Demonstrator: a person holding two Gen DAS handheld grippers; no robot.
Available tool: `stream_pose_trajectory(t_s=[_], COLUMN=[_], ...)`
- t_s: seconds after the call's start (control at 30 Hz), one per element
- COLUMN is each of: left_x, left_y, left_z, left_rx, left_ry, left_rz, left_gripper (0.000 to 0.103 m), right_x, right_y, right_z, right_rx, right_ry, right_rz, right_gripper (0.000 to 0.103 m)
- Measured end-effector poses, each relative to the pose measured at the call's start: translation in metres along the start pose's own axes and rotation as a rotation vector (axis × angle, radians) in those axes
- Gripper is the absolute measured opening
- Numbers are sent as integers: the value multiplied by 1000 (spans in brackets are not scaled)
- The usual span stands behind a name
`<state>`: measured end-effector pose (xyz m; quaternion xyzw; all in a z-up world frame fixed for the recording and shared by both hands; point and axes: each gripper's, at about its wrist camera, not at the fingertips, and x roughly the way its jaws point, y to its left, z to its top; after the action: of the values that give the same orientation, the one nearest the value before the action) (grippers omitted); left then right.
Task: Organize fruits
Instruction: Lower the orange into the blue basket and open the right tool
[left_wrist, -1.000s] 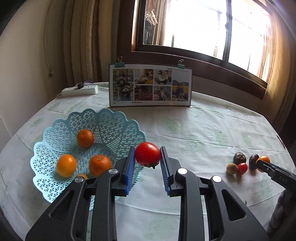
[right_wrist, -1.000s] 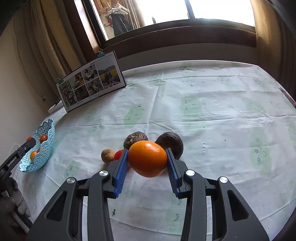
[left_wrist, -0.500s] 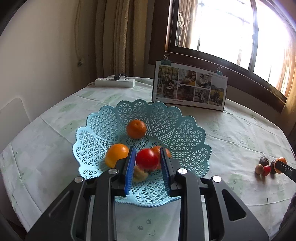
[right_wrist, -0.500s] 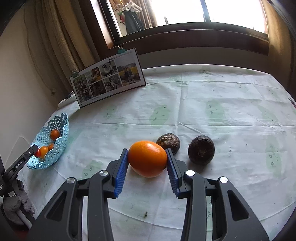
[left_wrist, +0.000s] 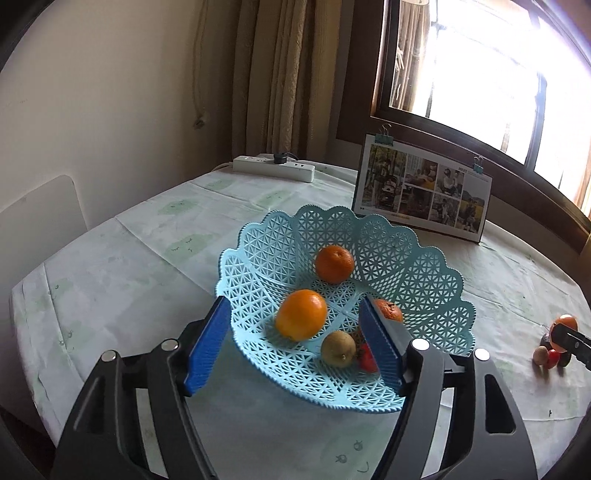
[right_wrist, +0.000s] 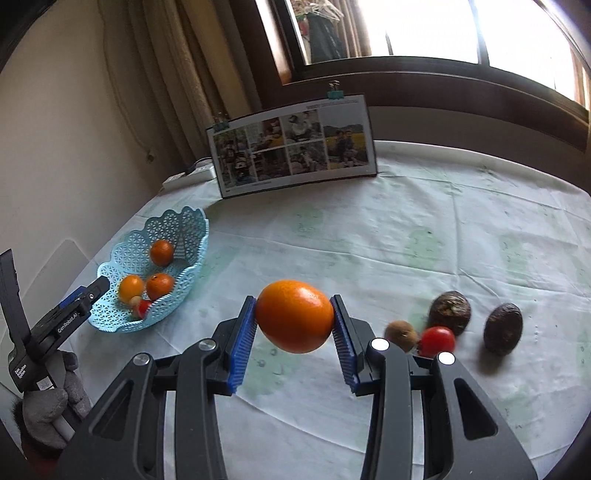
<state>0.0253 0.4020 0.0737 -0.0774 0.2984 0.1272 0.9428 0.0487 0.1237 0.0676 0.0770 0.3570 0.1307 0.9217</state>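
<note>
The left tool (left_wrist: 295, 341) is gaping wide over the blue basket (left_wrist: 436, 273), its tomato (left_wrist: 367, 360) now released inside (one fruit sorted); the right tool (right_wrist: 293, 332) is carrying an orange (right_wrist: 294, 315) above mid-table.

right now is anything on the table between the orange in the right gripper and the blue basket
Nothing visible: only bare tablecloth lies between the large orange in the right gripper and the light blue lattice plastic basket.
</note>
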Motion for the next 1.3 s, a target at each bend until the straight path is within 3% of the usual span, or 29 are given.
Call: stream_pose_trajectory(t_s=[0.37, 0.63, 0.9, 1.3], left_x=[-3, -1, 1, -1], left_y=[20, 29, 29, 12], left_z=[-2, -1, 0, 2], left_rx=[-19, -29, -31, 0], left_ry=[-6, -1, 4, -9], left_rz=[8, 3, -4, -23], left_gripper=[85, 85, 88, 95], right_x=[36, 71, 72, 53], right_y=[86, 116, 108, 59], right_z=[24, 29, 31, 13], right_rx=[-145, -208, -178, -66], right_ry=[11, 51, 41, 47], right_rz=[125, 127, 116, 69], right_gripper=[41, 41, 41, 42])
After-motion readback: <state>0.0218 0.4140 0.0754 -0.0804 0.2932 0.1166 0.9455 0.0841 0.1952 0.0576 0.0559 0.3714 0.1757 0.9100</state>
